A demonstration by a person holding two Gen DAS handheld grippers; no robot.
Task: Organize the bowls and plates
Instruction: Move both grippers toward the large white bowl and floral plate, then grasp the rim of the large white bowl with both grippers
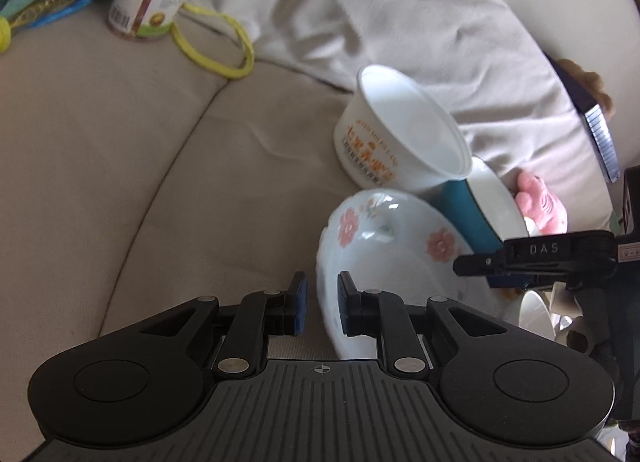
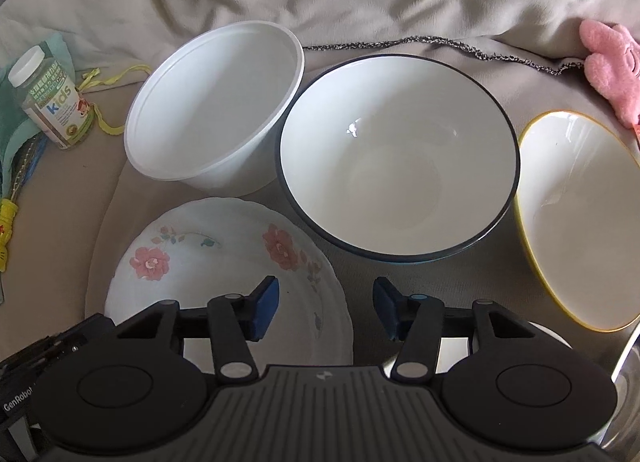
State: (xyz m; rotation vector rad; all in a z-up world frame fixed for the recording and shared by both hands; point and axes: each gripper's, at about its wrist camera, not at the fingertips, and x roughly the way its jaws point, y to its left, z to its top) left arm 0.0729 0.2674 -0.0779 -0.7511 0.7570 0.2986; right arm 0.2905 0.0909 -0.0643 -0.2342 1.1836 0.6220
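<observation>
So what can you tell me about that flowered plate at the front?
The flowered plate is white and glossy, like glass or china, with a scalloped rim and pink blossoms on green stems. It is shallow, empty and lies on the beige sofa cushion, in front of the white plastic tub. The left gripper has its open fingers astride the rim, one pad inside and one outside, not yet clamped.

left gripper (image 1: 319,304) narrowly parted, right gripper (image 2: 326,312) wide apart

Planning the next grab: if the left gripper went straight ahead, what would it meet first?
Probably the floral plate: its rim sits between the open left gripper fingers already. Beyond it stands the white tub; depth is unclear.
</observation>
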